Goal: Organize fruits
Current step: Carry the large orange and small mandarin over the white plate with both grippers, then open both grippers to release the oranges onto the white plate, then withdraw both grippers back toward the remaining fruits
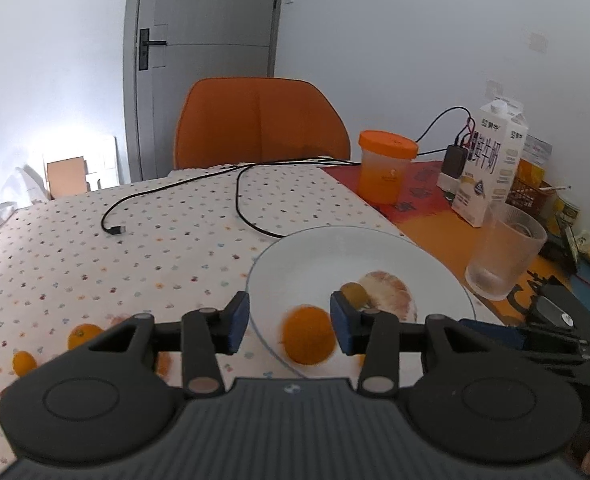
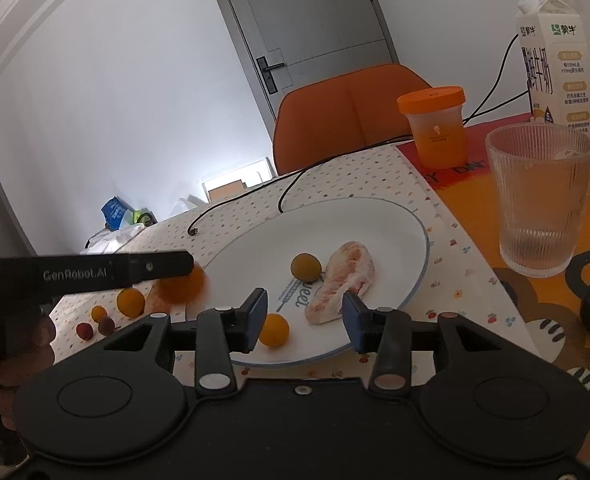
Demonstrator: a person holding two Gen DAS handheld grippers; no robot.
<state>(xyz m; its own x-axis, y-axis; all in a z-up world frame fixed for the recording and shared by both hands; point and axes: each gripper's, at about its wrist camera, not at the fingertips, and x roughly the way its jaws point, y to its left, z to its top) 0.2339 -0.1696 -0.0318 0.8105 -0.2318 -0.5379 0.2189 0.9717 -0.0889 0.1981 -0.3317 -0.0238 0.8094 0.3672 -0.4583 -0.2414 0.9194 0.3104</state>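
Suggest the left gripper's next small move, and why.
Probably swing the left gripper left to the orange on the cloth: its jaws stand open, a blurred orange lies loose between them over the plate, while that one lies outside it.

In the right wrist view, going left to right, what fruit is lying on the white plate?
On the white plate, left to right: small orange fruit, round yellow-green fruit, peeled pomelo wedge. The blurred orange at the plate's left edge is left out, as the left gripper's finger overlaps it.
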